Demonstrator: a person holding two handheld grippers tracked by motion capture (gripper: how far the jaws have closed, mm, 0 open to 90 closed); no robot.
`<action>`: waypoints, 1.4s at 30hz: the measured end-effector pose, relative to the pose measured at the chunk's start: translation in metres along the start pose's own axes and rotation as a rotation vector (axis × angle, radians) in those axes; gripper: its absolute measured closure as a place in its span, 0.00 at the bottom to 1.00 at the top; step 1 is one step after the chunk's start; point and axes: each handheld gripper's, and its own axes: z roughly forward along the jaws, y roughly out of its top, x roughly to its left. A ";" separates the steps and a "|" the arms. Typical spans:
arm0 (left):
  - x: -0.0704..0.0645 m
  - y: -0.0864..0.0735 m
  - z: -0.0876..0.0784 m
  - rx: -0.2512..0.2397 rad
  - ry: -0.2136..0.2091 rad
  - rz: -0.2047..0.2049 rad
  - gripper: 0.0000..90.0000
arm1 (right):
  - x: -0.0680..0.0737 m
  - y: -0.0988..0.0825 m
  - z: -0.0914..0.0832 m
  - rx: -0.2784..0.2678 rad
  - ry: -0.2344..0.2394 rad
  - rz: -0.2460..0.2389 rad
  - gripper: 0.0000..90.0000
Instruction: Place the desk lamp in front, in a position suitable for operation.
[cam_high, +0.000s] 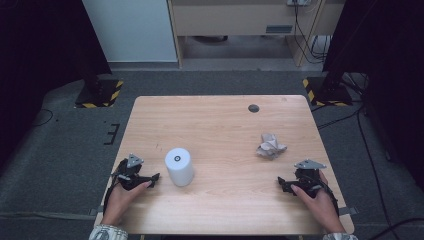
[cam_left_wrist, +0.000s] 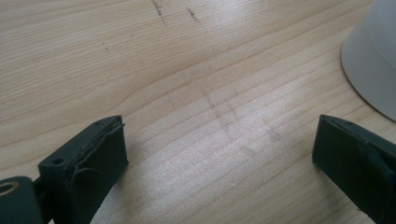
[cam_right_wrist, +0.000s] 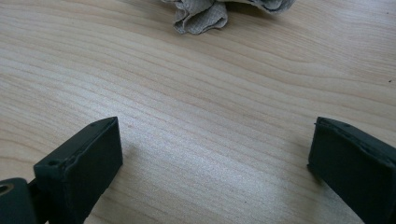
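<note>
Nothing looks begun yet: both tools rest low at the near edge of the wooden table (cam_high: 220, 120), each with its jaws spread wide and nothing between them. The white cylinder (cam_high: 179, 166), smooth and matte with a small dark ring on its flat top, stands upright just beside the left gripper (cam_high: 152, 178). A crumpled grey paper wad (cam_high: 271, 146), creased and irregular, lies well to the cylinder's right, beyond the right gripper (cam_high: 283, 184). Reaching and grasping both remain, I judge.
</note>
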 end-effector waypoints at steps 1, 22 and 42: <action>0.000 0.000 0.000 0.000 0.000 0.000 0.02 | 0.000 0.000 0.000 0.000 0.000 0.000 0.04; -0.044 0.026 -0.034 -0.015 -0.174 0.112 0.04 | 0.000 0.000 0.000 0.001 0.004 -0.001 0.03; -0.076 0.067 -0.029 -0.089 -0.247 0.146 0.03 | 0.000 0.001 0.001 0.004 0.008 -0.004 0.02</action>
